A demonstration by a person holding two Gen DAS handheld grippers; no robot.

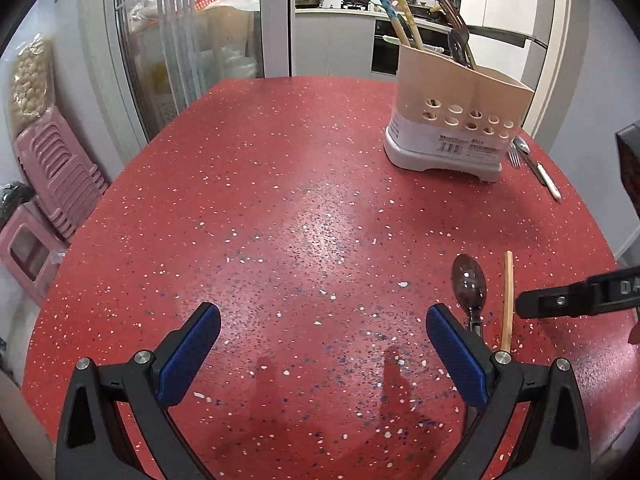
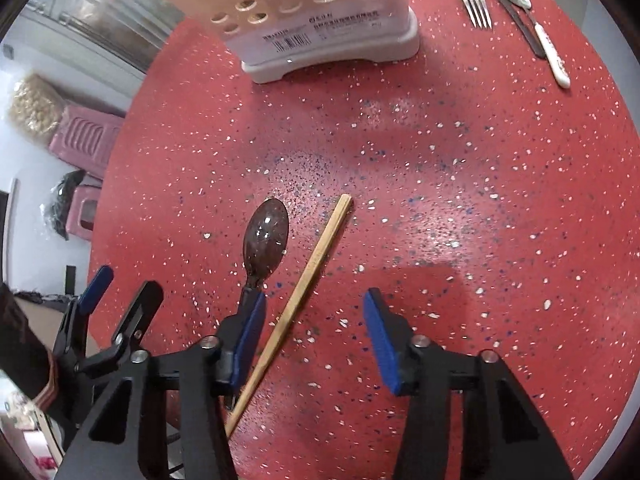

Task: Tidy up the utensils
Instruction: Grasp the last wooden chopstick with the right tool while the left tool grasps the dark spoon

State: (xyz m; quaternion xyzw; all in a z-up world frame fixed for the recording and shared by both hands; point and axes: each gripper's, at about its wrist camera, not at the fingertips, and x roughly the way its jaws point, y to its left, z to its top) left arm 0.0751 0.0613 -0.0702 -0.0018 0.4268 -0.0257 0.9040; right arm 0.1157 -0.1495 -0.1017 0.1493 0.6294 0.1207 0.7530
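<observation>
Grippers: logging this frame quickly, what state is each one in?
Left gripper: open, holding nothing.
Right gripper: open, chopstick lying between its jaws, not gripped.

On the table: one holder [image 2: 332,40], two dark spoons [image 2: 266,236] (one near), one fork [image 2: 478,8], one chopstick [image 2: 308,276].

Both grippers [image 1: 323,354] [image 2: 314,342]: black frames, blue ribbed pads, silver screws, perhaps white lettering.
</observation>
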